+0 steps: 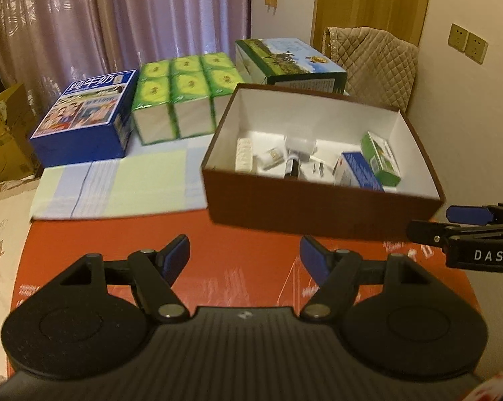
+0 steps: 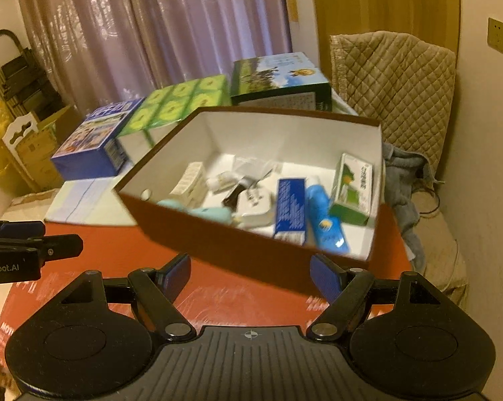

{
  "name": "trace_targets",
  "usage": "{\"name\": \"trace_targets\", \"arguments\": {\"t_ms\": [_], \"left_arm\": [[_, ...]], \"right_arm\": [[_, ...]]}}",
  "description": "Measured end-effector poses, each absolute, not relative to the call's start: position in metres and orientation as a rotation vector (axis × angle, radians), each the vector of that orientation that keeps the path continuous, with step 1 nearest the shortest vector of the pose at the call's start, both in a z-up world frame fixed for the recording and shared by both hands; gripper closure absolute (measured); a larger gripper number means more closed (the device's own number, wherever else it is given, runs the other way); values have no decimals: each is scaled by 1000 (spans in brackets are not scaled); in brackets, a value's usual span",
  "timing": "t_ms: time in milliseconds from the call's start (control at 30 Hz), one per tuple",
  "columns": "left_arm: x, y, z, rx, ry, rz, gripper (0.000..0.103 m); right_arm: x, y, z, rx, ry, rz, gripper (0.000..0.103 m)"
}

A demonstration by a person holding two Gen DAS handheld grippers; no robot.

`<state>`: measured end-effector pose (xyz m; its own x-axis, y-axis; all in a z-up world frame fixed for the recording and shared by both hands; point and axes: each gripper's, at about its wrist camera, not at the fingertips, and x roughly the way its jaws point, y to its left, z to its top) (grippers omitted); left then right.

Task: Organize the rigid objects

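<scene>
Two grippers, left gripper point(image 1: 244, 259) and right gripper point(image 2: 250, 275), wide, empty; rectangular brown cardboard box point(image 1: 318, 214).

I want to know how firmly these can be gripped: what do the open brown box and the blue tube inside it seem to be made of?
The brown box looks like matte paperboard: thin straight walls, crisp folded corners, plain white inside. The blue tube looks like glossy soft plastic, going by the bright highlights on its rounded body; motion blur leaves that uncertain.
</scene>
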<state>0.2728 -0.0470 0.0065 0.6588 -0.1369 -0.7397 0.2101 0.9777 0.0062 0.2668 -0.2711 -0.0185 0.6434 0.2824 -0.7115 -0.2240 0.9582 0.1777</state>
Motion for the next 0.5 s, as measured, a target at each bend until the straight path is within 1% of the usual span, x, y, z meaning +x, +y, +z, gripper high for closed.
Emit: {"name": "trace_targets", "arguments": {"t_ms": [100,500], "left_arm": [[249,-32,6,91,834,-197,35],[160,14,0,108,849,-163,35]], "right_arm": [[242,-257,-18,69,828,295,27],[141,-217,-14,70,837,296,27]]}}
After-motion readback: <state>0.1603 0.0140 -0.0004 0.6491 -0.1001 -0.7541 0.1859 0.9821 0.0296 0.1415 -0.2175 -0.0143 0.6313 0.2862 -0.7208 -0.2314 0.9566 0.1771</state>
